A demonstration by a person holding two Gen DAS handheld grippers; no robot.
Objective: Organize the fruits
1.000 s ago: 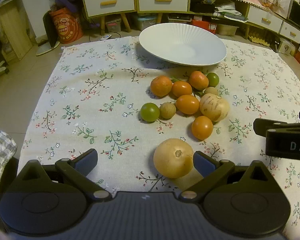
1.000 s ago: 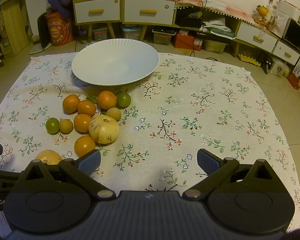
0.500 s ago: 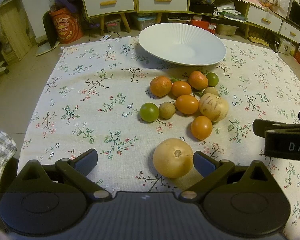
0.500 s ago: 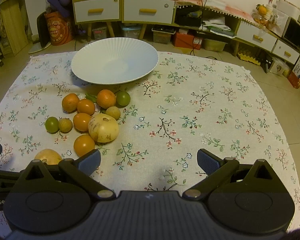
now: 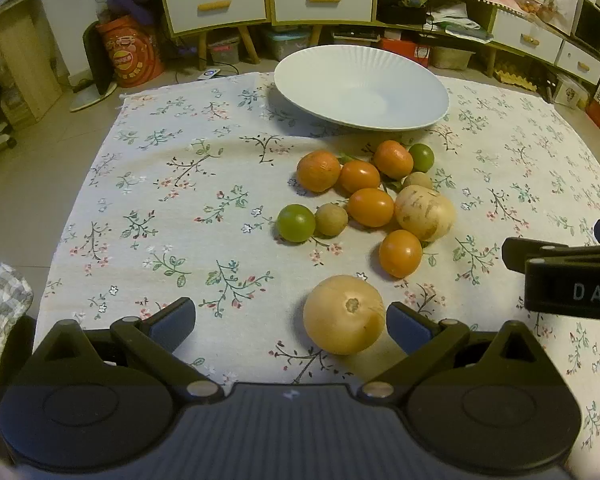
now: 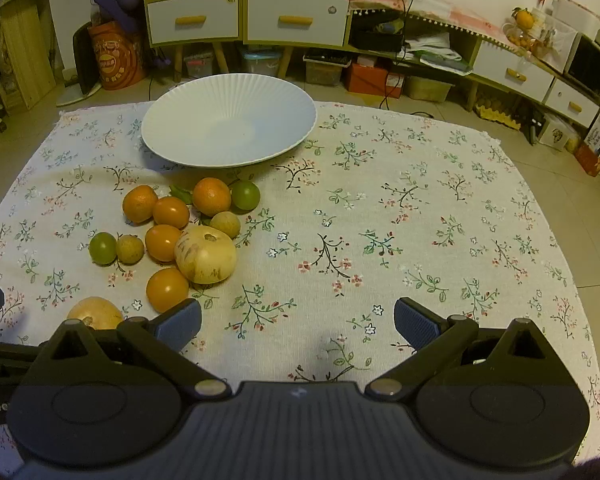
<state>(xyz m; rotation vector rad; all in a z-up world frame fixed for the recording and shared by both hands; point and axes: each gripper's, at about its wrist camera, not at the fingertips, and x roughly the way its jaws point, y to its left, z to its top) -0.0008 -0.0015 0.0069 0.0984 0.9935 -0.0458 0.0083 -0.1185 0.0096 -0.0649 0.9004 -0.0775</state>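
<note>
L claw spread wide, pale round fruit lower centre just inside its right pad, prob. staged for white plate; R claw spread, empty.

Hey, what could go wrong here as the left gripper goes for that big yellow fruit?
The yellow fruit sits off-centre in the open left gripper, near one finger; closing may roll it away. It might bump the orange fruit close behind. The white plate is shallow, so dropped fruit may roll out.
</note>
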